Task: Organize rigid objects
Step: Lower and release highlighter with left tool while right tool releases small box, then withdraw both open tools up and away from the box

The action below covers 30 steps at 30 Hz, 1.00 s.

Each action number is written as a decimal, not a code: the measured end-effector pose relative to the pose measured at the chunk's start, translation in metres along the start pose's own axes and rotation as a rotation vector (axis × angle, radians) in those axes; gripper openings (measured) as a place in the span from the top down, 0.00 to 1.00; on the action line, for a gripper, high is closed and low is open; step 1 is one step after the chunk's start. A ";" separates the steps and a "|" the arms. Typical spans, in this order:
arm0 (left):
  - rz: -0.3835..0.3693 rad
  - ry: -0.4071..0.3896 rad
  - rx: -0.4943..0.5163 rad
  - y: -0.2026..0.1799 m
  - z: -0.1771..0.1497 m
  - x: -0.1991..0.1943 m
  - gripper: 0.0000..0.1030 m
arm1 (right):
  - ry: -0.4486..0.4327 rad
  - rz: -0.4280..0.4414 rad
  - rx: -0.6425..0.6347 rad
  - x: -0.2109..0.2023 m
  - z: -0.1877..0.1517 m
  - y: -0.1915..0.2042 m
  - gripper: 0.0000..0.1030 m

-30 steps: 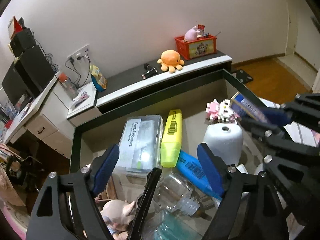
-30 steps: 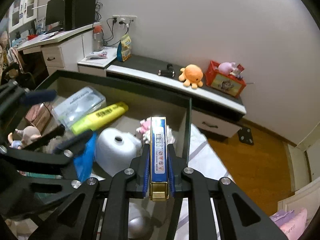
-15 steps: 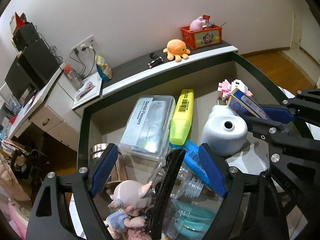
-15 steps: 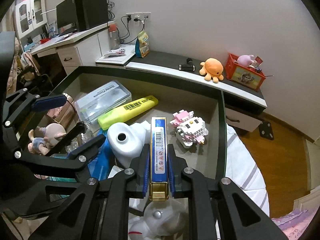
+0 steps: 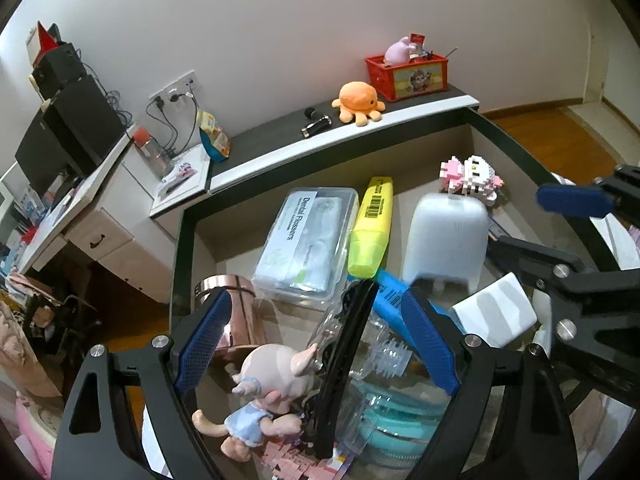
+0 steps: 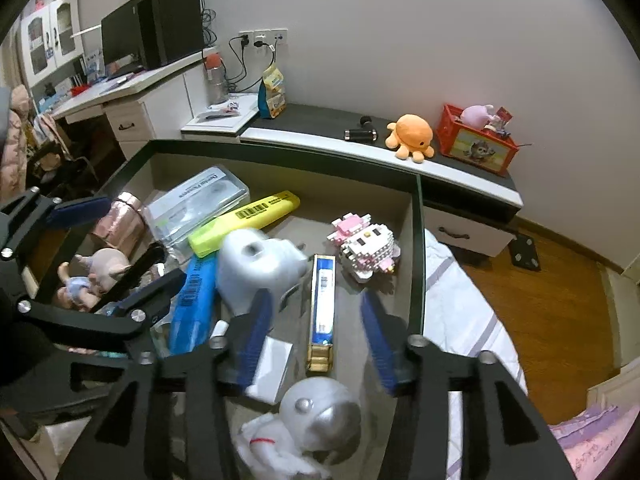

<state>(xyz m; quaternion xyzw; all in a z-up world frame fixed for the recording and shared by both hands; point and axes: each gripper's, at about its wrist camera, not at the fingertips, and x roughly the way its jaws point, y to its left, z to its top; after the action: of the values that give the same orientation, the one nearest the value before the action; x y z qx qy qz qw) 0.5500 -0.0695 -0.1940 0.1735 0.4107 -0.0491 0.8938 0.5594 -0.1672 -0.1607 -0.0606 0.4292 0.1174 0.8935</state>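
Right gripper (image 6: 318, 318) jaws just opening, narrow blue-and-gold rectangular box (image 6: 322, 312) lying loose between them in dark-rimmed tray (image 6: 418, 264); left gripper (image 5: 316, 338) spread wide, empty.

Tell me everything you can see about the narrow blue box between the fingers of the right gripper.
The blue box is long and narrow, seemingly cardboard, with a white printed label and a gold near end. It lies flat on the tray floor, pointing away from the camera. The right gripper, jaws just opened, straddles it without touching. A white jug and a block-built cat sit nearby.
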 end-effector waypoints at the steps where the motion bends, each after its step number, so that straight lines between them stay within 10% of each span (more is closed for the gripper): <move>1: 0.009 0.001 0.000 0.001 -0.001 -0.001 0.14 | -0.004 0.004 0.006 -0.002 -0.001 -0.001 0.36; 13: 0.022 -0.032 -0.062 0.027 -0.013 -0.024 0.00 | -0.032 -0.005 0.000 -0.023 0.001 0.009 0.00; 30: -0.096 -0.059 -0.149 0.038 -0.025 -0.041 0.00 | -0.061 -0.004 0.015 -0.048 -0.003 0.014 0.00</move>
<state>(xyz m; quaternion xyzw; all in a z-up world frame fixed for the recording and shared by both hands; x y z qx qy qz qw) 0.5137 -0.0276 -0.1687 0.0851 0.3944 -0.0662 0.9126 0.5247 -0.1616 -0.1253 -0.0511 0.4027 0.1141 0.9068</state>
